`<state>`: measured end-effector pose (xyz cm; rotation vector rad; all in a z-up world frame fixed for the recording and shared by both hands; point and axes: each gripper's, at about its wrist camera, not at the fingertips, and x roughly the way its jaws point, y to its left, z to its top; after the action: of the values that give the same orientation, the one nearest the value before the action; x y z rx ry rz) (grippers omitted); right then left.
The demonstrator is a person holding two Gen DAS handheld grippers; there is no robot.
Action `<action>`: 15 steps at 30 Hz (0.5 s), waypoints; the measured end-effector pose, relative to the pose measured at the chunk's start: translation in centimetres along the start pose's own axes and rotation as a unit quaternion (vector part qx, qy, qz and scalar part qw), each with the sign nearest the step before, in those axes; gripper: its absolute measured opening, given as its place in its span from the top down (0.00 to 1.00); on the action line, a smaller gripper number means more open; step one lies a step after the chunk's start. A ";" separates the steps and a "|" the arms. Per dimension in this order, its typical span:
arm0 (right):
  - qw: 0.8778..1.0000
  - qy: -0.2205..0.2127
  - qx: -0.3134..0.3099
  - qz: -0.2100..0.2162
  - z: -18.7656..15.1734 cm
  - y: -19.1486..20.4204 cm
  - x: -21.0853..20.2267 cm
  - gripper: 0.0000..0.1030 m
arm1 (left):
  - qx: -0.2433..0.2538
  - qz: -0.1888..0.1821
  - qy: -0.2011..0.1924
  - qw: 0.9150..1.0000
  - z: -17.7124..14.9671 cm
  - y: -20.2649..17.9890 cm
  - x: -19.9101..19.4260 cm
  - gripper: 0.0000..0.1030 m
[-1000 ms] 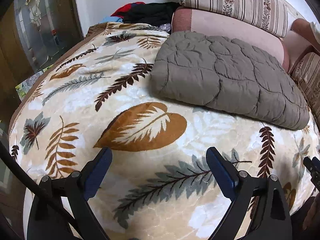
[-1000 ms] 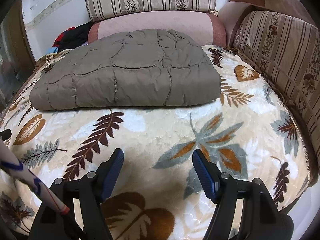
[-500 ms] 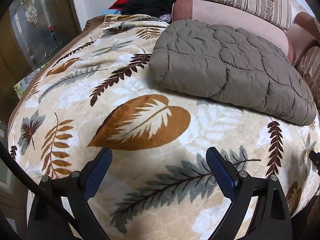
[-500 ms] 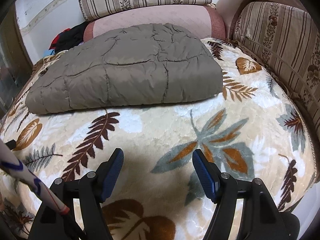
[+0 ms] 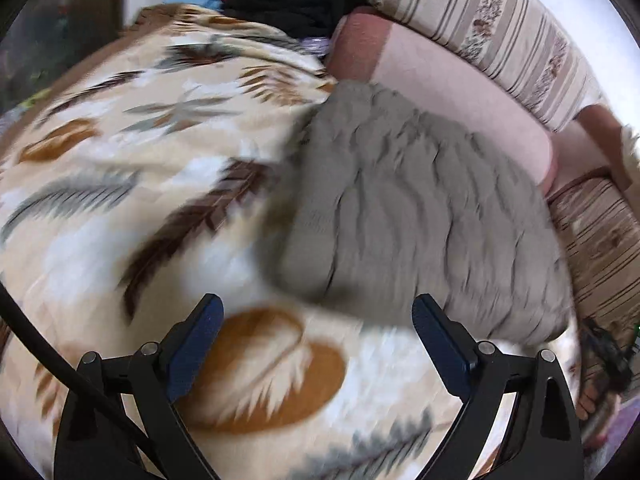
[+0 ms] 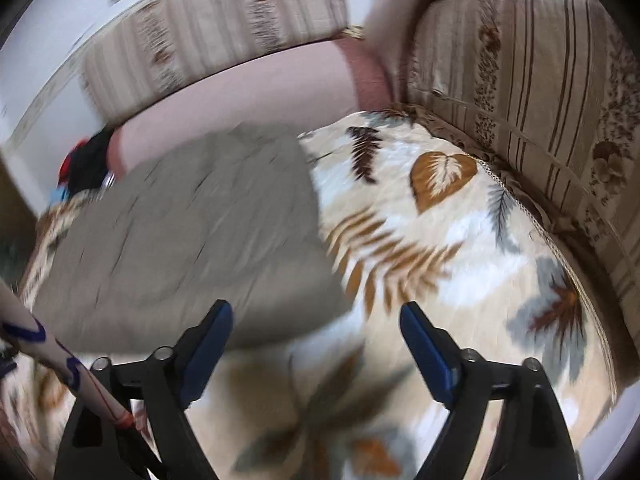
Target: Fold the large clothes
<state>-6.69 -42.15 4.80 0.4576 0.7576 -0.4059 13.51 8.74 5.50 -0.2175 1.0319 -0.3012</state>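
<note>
Both claws, the left gripper point(image 5: 316, 340) and right gripper point(image 6: 316, 344), have swung closer to the folded grey quilted garment point(image 5: 420, 216) on the leaf-print blanket point(image 5: 140, 184), empty. Left jaws gape; the right's have just been opening wider, so I'd guess another fold or lift is coming.

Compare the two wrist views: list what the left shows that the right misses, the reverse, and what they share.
Only the left wrist view: a bare foot at the right edge. Only the right wrist view: a patterned sleeve at lower left. Both: the folded grey quilted garment on the leaf-print blanket, the pink bolster, striped cushions, and a dark clothes pile.
</note>
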 end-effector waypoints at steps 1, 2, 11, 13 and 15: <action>1.000 0.011 0.012 0.010 1.1 -0.4 1.0 0.11 | 0.003 -0.016 0.004 1.000 1.4 0.0 1.1 0.08; 0.999 0.031 0.025 0.031 2.4 -0.7 2.6 0.11 | 0.007 -0.029 0.010 0.999 2.3 -0.1 2.1 0.08; 0.977 0.140 0.080 0.138 6.4 -0.6 13.6 0.09 | -0.057 -0.198 0.121 0.971 7.0 1.1 13.3 0.03; 0.967 0.164 0.087 0.172 6.8 -0.4 15.5 0.08 | -0.064 -0.226 0.133 0.963 7.5 1.3 14.7 0.02; 0.958 0.182 0.084 0.203 7.1 0.3 16.9 0.08 | -0.076 -0.252 0.149 0.953 7.9 1.4 16.0 0.00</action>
<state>8.60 -48.78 -2.89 0.8447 0.9616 0.0044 28.26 4.80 -3.93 -0.5920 1.2931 -0.7362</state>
